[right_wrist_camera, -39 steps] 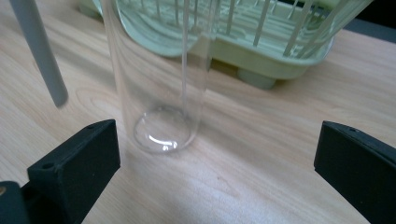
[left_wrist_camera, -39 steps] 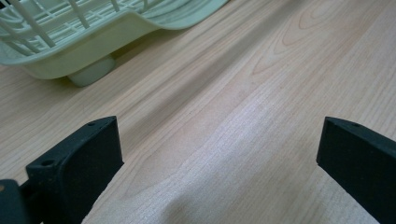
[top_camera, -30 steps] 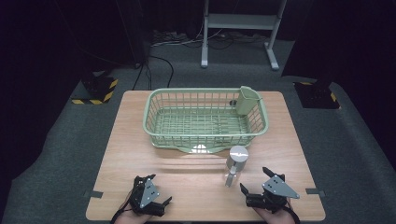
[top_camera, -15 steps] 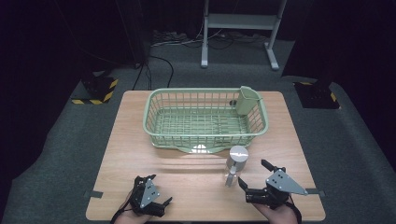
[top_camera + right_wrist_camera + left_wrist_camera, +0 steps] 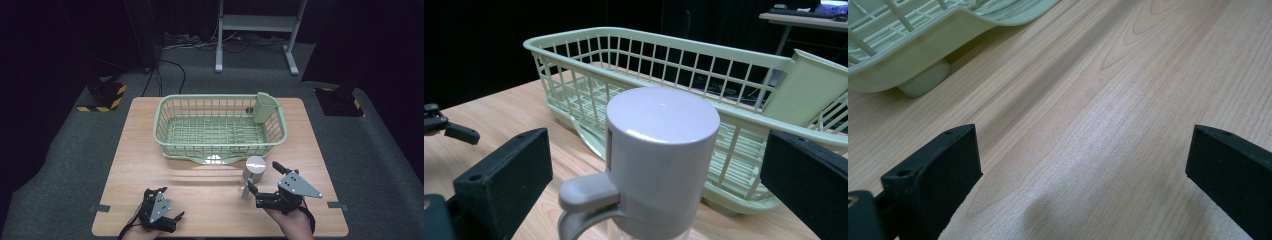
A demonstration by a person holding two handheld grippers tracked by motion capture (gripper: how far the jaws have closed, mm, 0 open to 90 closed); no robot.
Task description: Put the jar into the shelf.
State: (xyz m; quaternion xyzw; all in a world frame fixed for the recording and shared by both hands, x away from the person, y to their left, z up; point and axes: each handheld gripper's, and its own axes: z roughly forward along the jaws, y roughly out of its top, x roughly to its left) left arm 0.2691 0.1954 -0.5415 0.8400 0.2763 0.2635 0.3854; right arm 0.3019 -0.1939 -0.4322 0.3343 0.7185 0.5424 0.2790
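Observation:
A clear bottle with a grey lid [image 5: 254,169] and a grey lever [image 5: 586,192] stands on the wooden table [image 5: 145,150], just in front of a pale green dish basket [image 5: 165,125]. My right gripper [image 5: 262,176] is open, with one jaw on each side of the bottle [image 5: 663,150] and neither touching it. The right gripper [image 5: 659,170] looks past the lid at the basket [image 5: 574,55]. My left gripper [image 5: 171,202] rests open near the table's front left. The left gripper [image 5: 1083,165] has only bare wood between its jaws.
A green cutlery cup [image 5: 264,107] hangs in the basket's far right corner [image 5: 809,87]. One basket foot [image 5: 923,85] stands ahead of the left gripper. Black-and-yellow floor blocks [image 5: 102,97] and a metal stand [image 5: 255,30] lie beyond the table.
My right gripper has moved forward and left up to the bottle, so its jaws now flank the lid. The left gripper and the bottle have not moved.

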